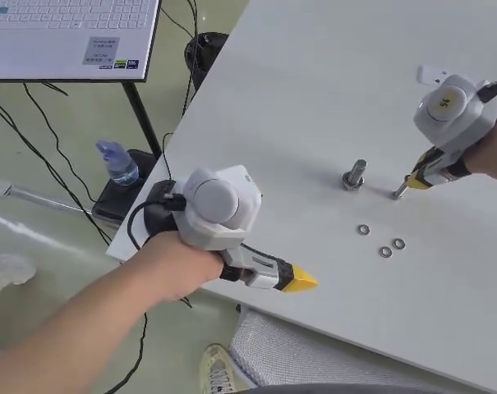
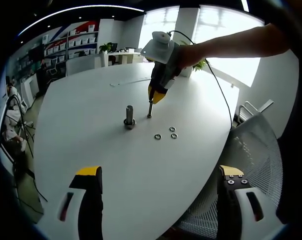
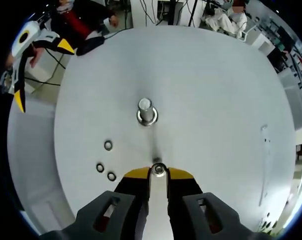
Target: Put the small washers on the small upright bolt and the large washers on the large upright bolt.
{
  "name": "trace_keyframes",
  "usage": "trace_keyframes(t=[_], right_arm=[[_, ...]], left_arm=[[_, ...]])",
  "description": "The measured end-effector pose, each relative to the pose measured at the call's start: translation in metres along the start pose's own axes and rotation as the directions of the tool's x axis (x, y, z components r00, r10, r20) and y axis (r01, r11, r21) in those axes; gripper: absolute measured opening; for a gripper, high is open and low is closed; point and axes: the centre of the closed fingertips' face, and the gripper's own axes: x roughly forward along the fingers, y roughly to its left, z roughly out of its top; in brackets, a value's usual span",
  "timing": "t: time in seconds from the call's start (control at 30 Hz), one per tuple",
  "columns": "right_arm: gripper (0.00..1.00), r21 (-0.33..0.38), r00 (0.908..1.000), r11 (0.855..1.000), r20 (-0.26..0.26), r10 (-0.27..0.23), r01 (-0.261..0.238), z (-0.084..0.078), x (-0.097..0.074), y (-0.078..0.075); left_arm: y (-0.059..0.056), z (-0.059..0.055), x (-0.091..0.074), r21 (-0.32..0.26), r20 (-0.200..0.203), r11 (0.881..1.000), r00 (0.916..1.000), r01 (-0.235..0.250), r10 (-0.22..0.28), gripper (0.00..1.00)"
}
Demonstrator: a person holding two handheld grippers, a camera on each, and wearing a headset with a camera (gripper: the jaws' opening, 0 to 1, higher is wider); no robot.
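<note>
Your left claw [image 1: 300, 281] is spread wide and empty over the near edge of the worktop [image 1: 314, 98], well apart from the parts. A hasty reach from there could clip the large bolt [image 1: 354, 175]. It stands upright mid-worktop with a ring at its foot that may be its head or a washer; I cannot tell which. Near it, toward you, three washers [image 1: 363, 230] lie flat, two of them almost touching. Flat rings on a smooth top are likely to skate away from the claw tips, and the close pair invites you to lift two at once or flick one aside. They look alike in size from here, so you could drop one on the wrong bolt. To the right, your right claw [image 1: 410, 184] is closed on the small bolt [image 1: 398, 194], holding it upright with its foot seemingly resting on the worktop. That thin bolt will probably tip if you let go carelessly. While the claw grips it high up, a washer may have no way over the top. The worktop is white, smooth and rounded at its edge. Around it are a laptop [image 1: 67, 33] on a stand, a bottle [image 1: 117, 162] and cables on the floor, a mesh chair [image 2: 260, 145], shelves [image 2: 76, 42] and bright windows [image 2: 225, 35].
</note>
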Motion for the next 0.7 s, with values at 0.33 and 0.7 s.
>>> trace_keyframes(t=[0.33,0.7], right_arm=[[0.13,-0.019,0.9999,1.0,-0.012,-0.001,0.001,-0.002,0.008,-0.006],[0.13,-0.032,0.9996,0.999,-0.027,0.004,-0.005,-0.005,0.011,0.0]], left_arm=[[0.0,-0.001,0.0,0.007,-0.009,1.0,1.0,0.005,-0.004,0.95],[0.004,0.001,-0.001,0.007,-0.01,1.0,1.0,-0.002,0.002,0.94]])
